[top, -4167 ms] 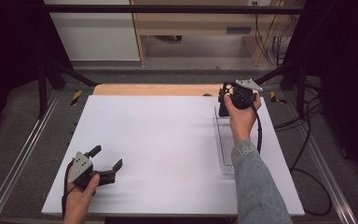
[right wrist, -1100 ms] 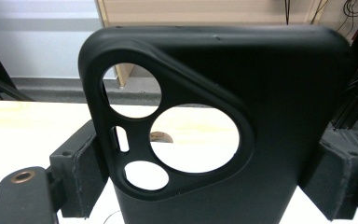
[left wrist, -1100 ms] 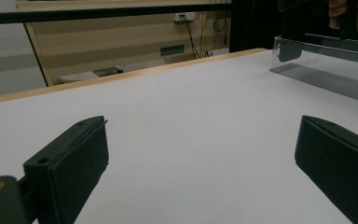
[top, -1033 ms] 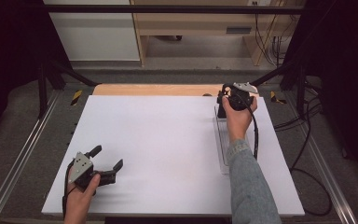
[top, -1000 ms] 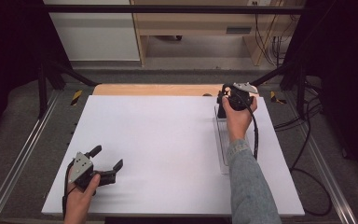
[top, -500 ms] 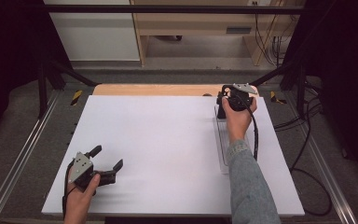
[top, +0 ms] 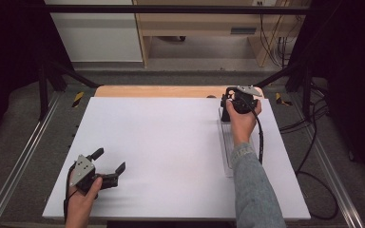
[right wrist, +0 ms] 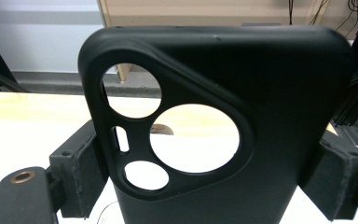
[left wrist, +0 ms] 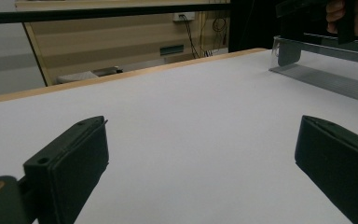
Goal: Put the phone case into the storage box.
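Black phone case (right wrist: 242, 126), matte, with a big cut-out camera island of round holes, fills the centre of the right gripper view, standing upright with the right claw (right wrist: 214, 172) clamped on its two long edges, so that claw sits wide but is holding the case; in the high view the same right claw (top: 238, 102) is at the upper right of the frame, at the far end of a clear plastic tray (top: 227, 152) that runs down toward the lower right. Judging by look, the case is light, thin-walled and somewhat flexible, probably rubbery plastic, not fragile, not very slippery thanks to the matte skin; squeezing hard across the width could bow it, so the side rails below the camera holes look like the sensible grip, avoid the thin bridges between the holes. Left claw (top: 105, 172) rests at the lower left of the high view, jaws spread wide and nothing between them; the left gripper view shows bare surface between its two black pads (left wrist: 72, 163). Counter (top: 161, 142) is a flat white sheet, smooth, with a wood strip (top: 157, 91) along its far edge at the top. Room: dark curtains left and right, metal frame rails at the sides, pale wooden furniture (top: 204, 28) and cables (top: 275, 33) at the top of the frame, grey floor
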Tool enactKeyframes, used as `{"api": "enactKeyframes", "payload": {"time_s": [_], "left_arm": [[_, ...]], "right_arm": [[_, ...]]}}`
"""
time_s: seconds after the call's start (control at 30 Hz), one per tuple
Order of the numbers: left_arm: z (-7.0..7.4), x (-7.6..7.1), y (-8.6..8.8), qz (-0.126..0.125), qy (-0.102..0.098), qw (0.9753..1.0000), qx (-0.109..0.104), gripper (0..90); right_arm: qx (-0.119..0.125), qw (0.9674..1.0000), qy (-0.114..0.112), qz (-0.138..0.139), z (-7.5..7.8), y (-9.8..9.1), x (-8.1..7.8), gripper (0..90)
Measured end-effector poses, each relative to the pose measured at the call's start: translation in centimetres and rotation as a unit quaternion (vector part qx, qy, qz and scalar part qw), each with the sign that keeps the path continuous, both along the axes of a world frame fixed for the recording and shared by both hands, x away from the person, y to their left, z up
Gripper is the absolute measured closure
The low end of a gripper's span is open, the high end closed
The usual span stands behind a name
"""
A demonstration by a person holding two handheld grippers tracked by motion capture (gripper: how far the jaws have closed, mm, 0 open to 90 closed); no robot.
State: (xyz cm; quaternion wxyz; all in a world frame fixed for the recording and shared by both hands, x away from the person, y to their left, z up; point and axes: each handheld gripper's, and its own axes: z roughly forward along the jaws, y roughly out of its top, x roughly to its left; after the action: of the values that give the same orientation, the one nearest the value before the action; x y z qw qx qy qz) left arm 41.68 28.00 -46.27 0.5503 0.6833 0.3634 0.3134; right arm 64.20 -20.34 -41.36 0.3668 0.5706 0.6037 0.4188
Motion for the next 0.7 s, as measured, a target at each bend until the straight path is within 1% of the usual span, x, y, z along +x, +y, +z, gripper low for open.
{"api": "enactKeyframes", "payload": {"time_s": [0.7], "left_arm": [[0.02, -0.03, 0.06, 0.000, 0.000, 1.0000, -0.001, 2.9]], "right_arm": [[0.002, 1.0000, 0.003, 0.000, -0.19, 0.06, 0.00, 14.1]]}}
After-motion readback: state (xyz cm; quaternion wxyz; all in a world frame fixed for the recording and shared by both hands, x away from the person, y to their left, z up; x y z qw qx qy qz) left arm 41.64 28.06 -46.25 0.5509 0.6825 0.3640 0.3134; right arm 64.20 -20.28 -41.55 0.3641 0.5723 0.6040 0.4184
